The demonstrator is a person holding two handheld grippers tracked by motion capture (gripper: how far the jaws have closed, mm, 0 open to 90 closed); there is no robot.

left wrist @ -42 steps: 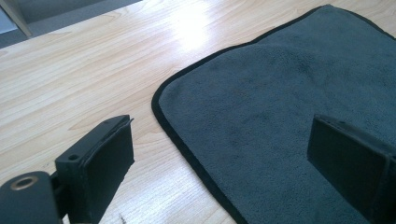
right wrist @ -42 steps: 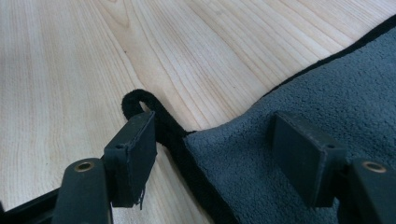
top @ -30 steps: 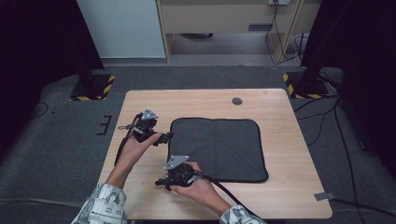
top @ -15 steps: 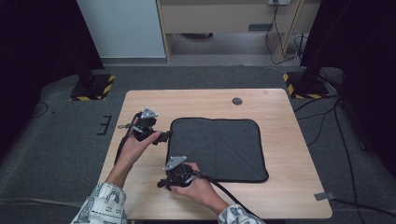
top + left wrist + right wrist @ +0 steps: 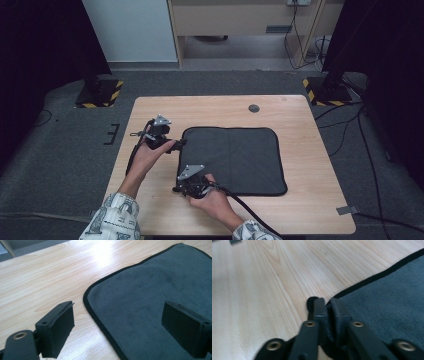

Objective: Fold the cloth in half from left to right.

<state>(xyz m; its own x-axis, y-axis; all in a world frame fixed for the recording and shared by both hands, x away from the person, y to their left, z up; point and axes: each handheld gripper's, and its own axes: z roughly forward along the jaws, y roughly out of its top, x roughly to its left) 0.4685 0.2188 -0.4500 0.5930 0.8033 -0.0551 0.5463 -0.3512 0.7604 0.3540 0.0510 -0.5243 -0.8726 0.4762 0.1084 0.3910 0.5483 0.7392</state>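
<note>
between my right gripper (image 5: 328,305)'s clenched jaws sits the cloth (image 5: 235,160)'s near corner; left gripper (image 5: 120,327) gapes across the far corner, ungrasped. i judge folding barely begun.

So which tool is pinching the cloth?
The right tool, near the person: its jaws are shut on the near-left corner of the dark grey cloth. The left tool is wide open at the far-left corner.

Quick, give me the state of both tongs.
Left tongs: open, straddling the grey cloth's corner edge.
Right tongs: shut on the cloth's near corner.
</note>
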